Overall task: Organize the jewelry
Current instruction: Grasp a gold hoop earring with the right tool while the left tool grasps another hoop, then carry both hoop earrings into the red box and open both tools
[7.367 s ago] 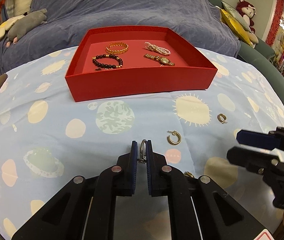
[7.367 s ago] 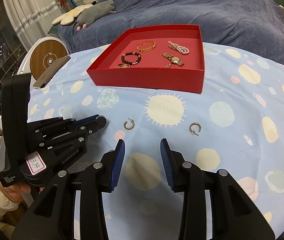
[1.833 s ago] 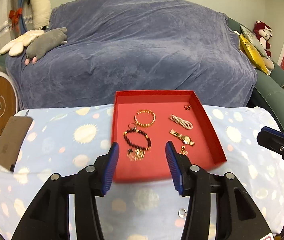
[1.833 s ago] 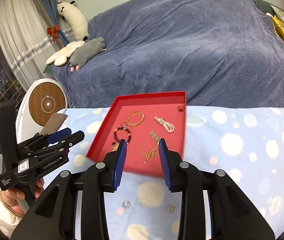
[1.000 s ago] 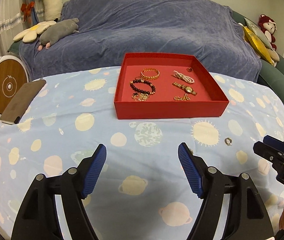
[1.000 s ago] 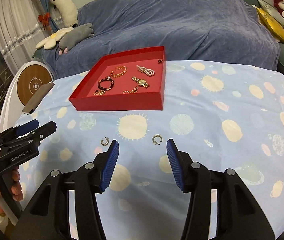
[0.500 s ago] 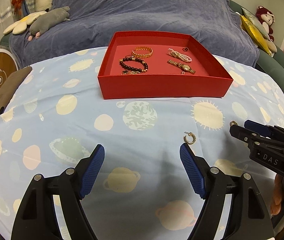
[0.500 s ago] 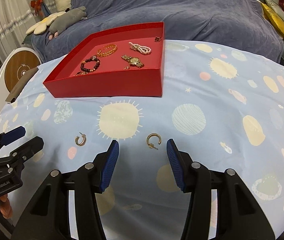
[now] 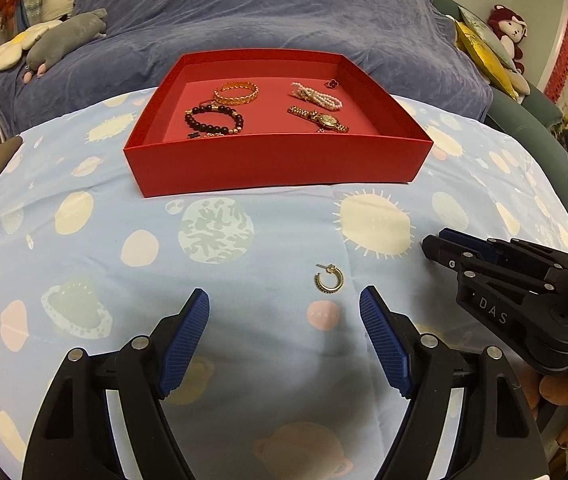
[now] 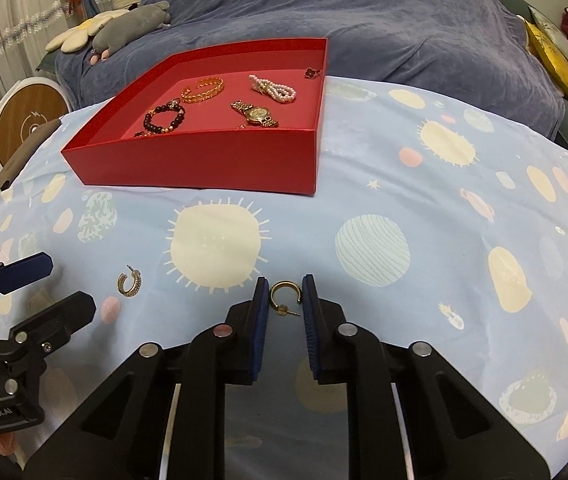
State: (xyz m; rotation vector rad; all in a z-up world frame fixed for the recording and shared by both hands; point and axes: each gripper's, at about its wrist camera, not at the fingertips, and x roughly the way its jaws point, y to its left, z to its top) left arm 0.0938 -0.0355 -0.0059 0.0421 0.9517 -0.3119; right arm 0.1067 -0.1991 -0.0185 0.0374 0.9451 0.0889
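- Between the right gripper's narrowed jaws lay a plain gold hoop earring, flat on the planet-print cloth; the pads bracketed it without clearly pinching, seemingly lined up to close.
- The left gripper stood wide open and empty, the studded hoop earring just ahead of its tips.
- Beyond sat the red tray, already holding bracelets and a gold watch.

Both wrist cameras face the red tray low over the tablecloth
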